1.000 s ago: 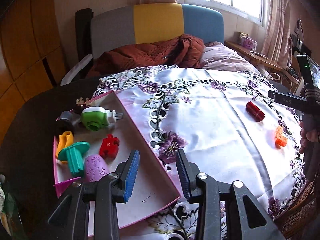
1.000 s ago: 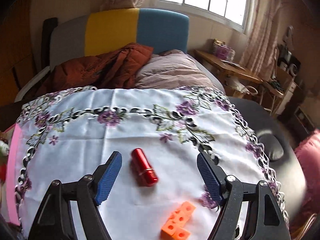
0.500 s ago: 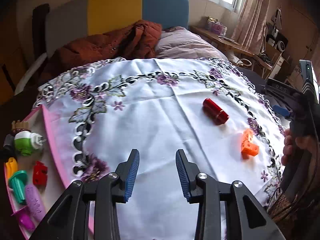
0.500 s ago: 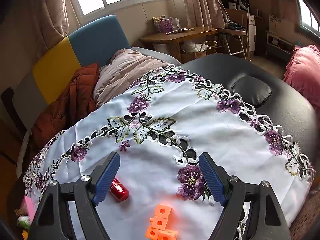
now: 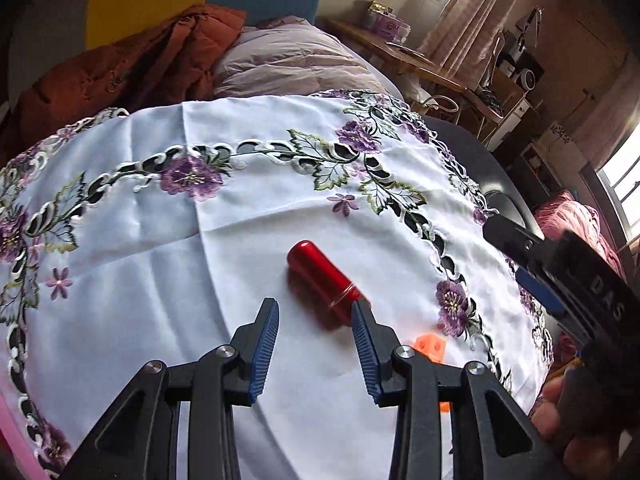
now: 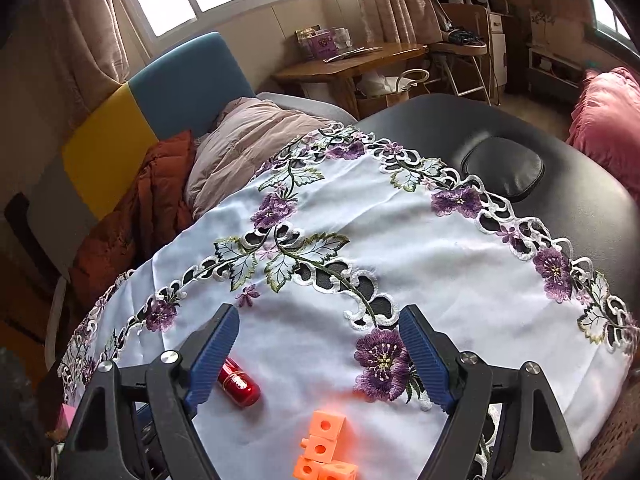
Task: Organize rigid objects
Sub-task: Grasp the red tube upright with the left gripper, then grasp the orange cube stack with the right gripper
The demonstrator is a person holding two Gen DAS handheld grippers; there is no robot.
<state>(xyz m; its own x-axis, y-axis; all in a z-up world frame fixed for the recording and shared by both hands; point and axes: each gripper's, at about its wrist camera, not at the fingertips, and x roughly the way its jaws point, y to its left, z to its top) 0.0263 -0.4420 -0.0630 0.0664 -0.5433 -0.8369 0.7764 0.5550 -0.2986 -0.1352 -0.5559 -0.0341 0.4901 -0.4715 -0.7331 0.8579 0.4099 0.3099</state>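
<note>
On your far left a thin pink edge point(image 5: 16, 444) pokes in at the corner; past it the white cloth point(image 5: 160, 280) with purple flowers lies flat and bare, so you have lots of room there; behind the cloth sit a rust-red jacket point(image 5: 132, 64) and a pale quilt point(image 5: 288, 60), well away from your work.

Your left tongs point(image 5: 316, 312) hang over the middle of the cloth, part open and holding nothing; the red tube point(image 5: 324, 280) lies on the cloth just ahead of them, its near end close to the right tip, not between the pads; nothing else lies in front of it.

Next comes the orange block toy point(image 5: 430, 346), near the front edge of the tabletop and partly hidden behind the left tongs' right arm; in your right view the orange block toy point(image 6: 324, 444) sits low between the two arms of your right tongs point(image 6: 320, 320), with no pad touching it; those tongs are wide apart and empty; the red tube point(image 6: 240, 384) peeks out from behind their left pad.

On the right the cloth's lacy edge point(image 6: 560, 256) ends; beyond it the black tabletop point(image 6: 580, 208) is bare up to a black pad point(image 6: 504, 168); a pink cushion point(image 6: 604, 120) lies past that.
</note>
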